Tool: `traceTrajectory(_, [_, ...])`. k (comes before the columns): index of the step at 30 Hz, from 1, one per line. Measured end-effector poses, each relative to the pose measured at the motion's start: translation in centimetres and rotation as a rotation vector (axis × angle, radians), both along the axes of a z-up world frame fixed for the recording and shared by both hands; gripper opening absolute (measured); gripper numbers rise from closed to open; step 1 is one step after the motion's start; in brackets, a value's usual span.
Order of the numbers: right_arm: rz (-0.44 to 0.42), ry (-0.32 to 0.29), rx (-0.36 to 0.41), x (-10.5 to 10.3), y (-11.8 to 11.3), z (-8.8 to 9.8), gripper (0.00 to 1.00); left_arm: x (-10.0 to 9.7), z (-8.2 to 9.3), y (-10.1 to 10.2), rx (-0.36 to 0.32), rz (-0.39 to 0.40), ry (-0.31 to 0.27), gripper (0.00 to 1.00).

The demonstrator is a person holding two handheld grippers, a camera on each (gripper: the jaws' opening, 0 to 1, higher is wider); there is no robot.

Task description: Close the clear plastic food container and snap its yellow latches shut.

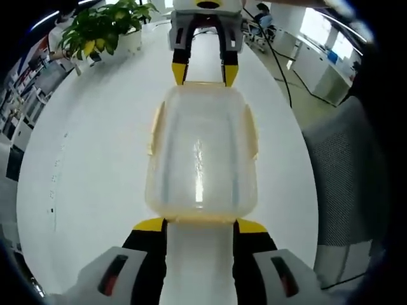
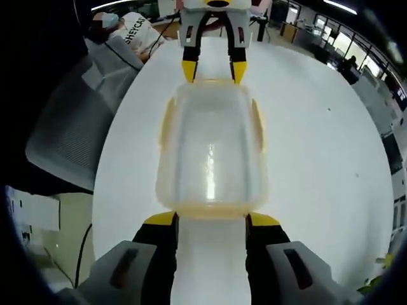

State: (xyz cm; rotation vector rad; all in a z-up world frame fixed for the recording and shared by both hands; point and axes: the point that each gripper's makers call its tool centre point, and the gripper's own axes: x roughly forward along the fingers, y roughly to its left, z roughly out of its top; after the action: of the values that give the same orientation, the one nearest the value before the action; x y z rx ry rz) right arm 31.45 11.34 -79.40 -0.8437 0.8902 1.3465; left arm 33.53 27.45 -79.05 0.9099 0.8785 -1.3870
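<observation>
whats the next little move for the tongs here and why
Probably press both tongs inward on the end latches. The clear container sits lid-on on the white table, with the left tongs at one short end and the right tongs at the opposite end, both open and straddling the yellow edges. Whether the latches are already snapped cannot be told.

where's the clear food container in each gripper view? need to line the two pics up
Left gripper view: the clear container sits centre frame on the white table, just past the left gripper.
Right gripper view: the container sits centre frame, just past the right gripper.
Shared landmark: the container itself; each view has the opposite gripper at its far end, near the top of the frame.
</observation>
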Motion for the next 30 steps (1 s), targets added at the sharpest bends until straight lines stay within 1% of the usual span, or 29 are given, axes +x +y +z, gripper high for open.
traceTrajectory(3, [-0.014, -0.006, -0.008, 0.0, -0.1, 0.1, 0.44, 0.0, 0.1, 0.0, -0.006, 0.016, 0.006, 0.38])
traceTrajectory(5, [-0.032, 0.0, 0.005, -0.1, -0.2, 0.4, 0.43, 0.0, 0.3, 0.2, -0.015, 0.028, 0.016, 0.38])
traceTrajectory(7, [-0.054, -0.015, 0.004, 0.0, -0.6, 1.0, 0.42, 0.0, 0.5, 0.5, -0.018, 0.046, 0.022, 0.38])
traceTrajectory(8, [-0.074, -0.013, 0.019, 0.1, -0.6, 1.3, 0.41, -0.1, 0.7, 0.7, -0.02, 0.052, 0.022, 0.38])
traceTrajectory(9, [-0.128, 0.012, 0.064, -0.1, -0.3, 1.9, 0.41, 0.0, 0.9, 0.9, -0.026, 0.059, 0.019, 0.38])
traceTrajectory(10, [-0.159, 0.025, 0.083, -0.2, -0.2, 2.3, 0.42, 0.2, 1.2, 1.2, -0.041, 0.096, 0.016, 0.38])
traceTrajectory(11, [-0.177, 0.03, 0.096, -0.3, -0.3, 2.6, 0.42, 0.2, 1.3, 1.3, -0.056, 0.13, 0.028, 0.37])
traceTrajectory(12, [-0.194, 0.033, 0.105, -0.3, -0.4, 2.8, 0.42, 0.2, 1.6, 1.3, -0.084, 0.176, 0.056, 0.37])
traceTrajectory(14, [-0.243, 0.035, 0.132, -0.3, -0.4, 3.2, 0.46, 0.3, 1.8, 1.5, -0.11, 0.243, 0.087, 0.34])
traceTrajectory(15, [-0.281, 0.025, 0.135, 0.1, -0.7, 3.3, 0.46, 0.2, 2.1, 1.3, -0.141, 0.291, 0.115, 0.34])
traceTrajectory(16, [-0.306, 0.022, 0.142, 0.2, -0.7, 3.5, 0.45, 0.2, 2.3, 1.0, -0.179, 0.317, 0.133, 0.34])
traceTrajectory(17, [-0.326, 0.03, 0.157, 0.2, -0.6, 3.7, 0.45, 0.2, 2.6, 0.6, -0.212, 0.362, 0.156, 0.34])
traceTrajectory(18, [-0.342, 0.03, 0.162, 0.3, -0.6, 3.8, 0.45, 0.2, 2.6, 0.6, -0.218, 0.387, 0.162, 0.34])
traceTrajectory(19, [-0.381, 0.03, 0.176, 0.5, -0.6, 4.0, 0.45, 0.4, 2.6, 0.5, -0.232, 0.425, 0.167, 0.34])
traceTrajectory(20, [-0.403, 0.033, 0.191, 0.6, -0.5, 4.1, 0.44, 0.4, 2.5, 0.5, -0.237, 0.449, 0.169, 0.34])
traceTrajectory(21, [-0.436, 0.046, 0.213, 0.7, -0.3, 4.2, 0.44, 0.4, 2.5, 0.6, -0.233, 0.474, 0.171, 0.34])
traceTrajectory(22, [-0.459, 0.057, 0.227, 0.7, -0.2, 4.2, 0.45, 0.8, 2.3, 1.1, -0.206, 0.521, 0.145, 0.35])
traceTrajectory(23, [-0.486, 0.069, 0.247, 0.7, -0.1, 4.3, 0.44, 1.0, 2.1, 1.3, -0.188, 0.515, 0.121, 0.36])
traceTrajectory(24, [-0.535, 0.081, 0.277, 1.0, 0.1, 4.3, 0.45, 0.7, 2.1, 1.1, -0.195, 0.504, 0.128, 0.36])
traceTrajectory(25, [-0.565, 0.086, 0.29, 1.1, 0.2, 4.3, 0.45, 0.5, 2.1, 1.0, -0.2, 0.522, 0.149, 0.36])
traceTrajectory(26, [-0.598, 0.088, 0.305, 1.3, 0.2, 4.2, 0.45, 0.3, 2.0, 0.8, -0.214, 0.574, 0.188, 0.35])
traceTrajectory(28, [-0.645, 0.103, 0.329, 1.2, 0.4, 4.0, 0.45, 0.4, 1.9, 0.8, -0.231, 0.639, 0.213, 0.35])
traceTrajectory(29, [-0.664, 0.109, 0.329, 0.9, 0.4, 3.7, 0.45, 0.5, 1.8, 0.8, -0.248, 0.675, 0.223, 0.35])
traceTrajectory(30, [-0.67, 0.11, 0.331, 0.8, 0.5, 3.6, 0.45, 0.5, 1.9, 0.6, -0.277, 0.706, 0.247, 0.35])
